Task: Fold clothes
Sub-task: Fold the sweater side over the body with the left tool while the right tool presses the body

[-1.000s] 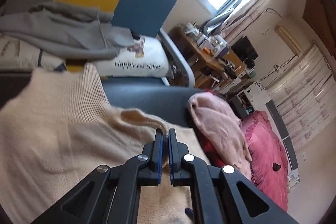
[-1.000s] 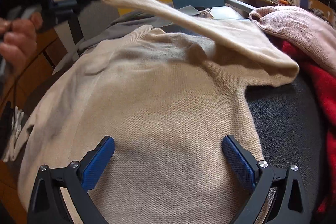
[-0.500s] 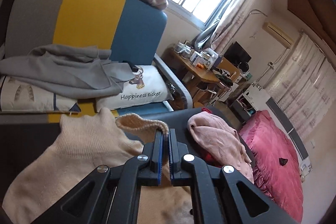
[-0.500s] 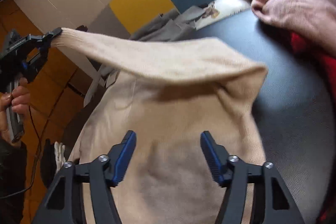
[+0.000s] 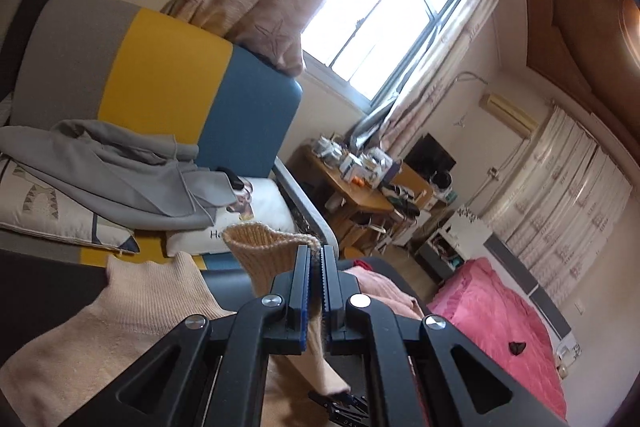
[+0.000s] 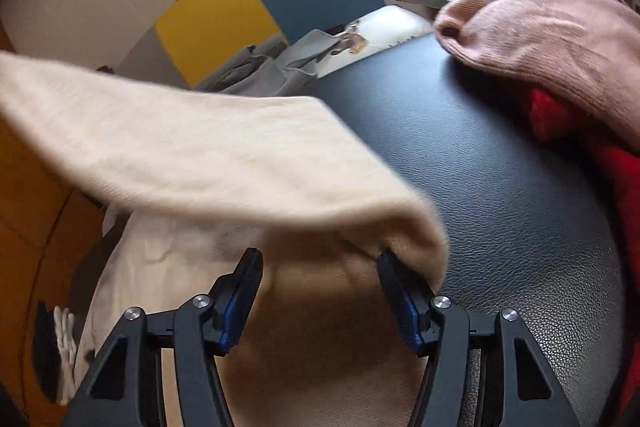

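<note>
On the black leather surface (image 6: 500, 187), centre and lower left of the right wrist view: one beige knit sweater (image 6: 320, 339), body spread flat.
- Sleeve (image 6: 208, 147): lifted off the body, stretched as a band from the left edge of the frame to the lower centre, its turn draped just above the right gripper (image 6: 320, 291).
- Cuff (image 5: 264, 239): lower centre of the left wrist view, pinched between the pressed-together fingers of the left gripper (image 5: 316, 267).
- Right gripper: jaws spread wide, low over the sweater body, gripping nothing; whether they touch the knit cannot be told.
- Progress, as judged: one sleeve is mid-fold, raised and not laid down; the body shows no fold in view. The far sleeve and hem are out of sight, so the rest is unsettled.
- Other clothes: pink garment (image 6: 540, 27) over a red one (image 6: 616, 179), upper right, near but apart from the sweater; grey garment (image 5: 108, 179) on cushions at the left of the left wrist view.
- Obstruction: none on the bare leather between sweater and pink pile; that pile limits room to the right.
</note>
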{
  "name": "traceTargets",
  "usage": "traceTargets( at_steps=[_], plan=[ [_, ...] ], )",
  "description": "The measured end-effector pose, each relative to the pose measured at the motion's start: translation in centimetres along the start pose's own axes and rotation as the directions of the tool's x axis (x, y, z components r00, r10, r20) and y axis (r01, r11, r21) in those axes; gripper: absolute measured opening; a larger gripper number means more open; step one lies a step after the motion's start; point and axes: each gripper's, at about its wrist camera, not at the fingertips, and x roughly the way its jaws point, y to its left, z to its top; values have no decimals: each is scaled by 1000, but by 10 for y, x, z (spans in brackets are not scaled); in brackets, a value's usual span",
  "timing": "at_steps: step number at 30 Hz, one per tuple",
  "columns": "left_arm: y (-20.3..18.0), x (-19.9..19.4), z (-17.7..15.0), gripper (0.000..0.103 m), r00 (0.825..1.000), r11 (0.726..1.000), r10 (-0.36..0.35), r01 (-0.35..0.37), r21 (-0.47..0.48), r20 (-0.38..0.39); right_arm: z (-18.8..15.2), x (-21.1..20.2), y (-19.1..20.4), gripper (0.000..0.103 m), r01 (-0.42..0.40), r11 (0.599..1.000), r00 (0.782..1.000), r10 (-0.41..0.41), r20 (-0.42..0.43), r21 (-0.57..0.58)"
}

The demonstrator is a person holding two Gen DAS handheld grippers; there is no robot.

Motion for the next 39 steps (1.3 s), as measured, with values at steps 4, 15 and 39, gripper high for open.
traceTargets(
  at_steps=[4,15,39],
  plan=[
    [18,-14,-3,3,1000,1000,25,-25,-5,17,-2,3,0,63,11,1000,1000,-11,-1,-10],
    [171,-26,-116,3,950,938,243,-282,-202,-197,-11,12,19,79,61,993,998,-61,2,-98],
    [227,63,-162,20,875,917,175,-312,-250,-451,-18,26,36,96,130,966,990,-139,-27,-224]
  ],
)
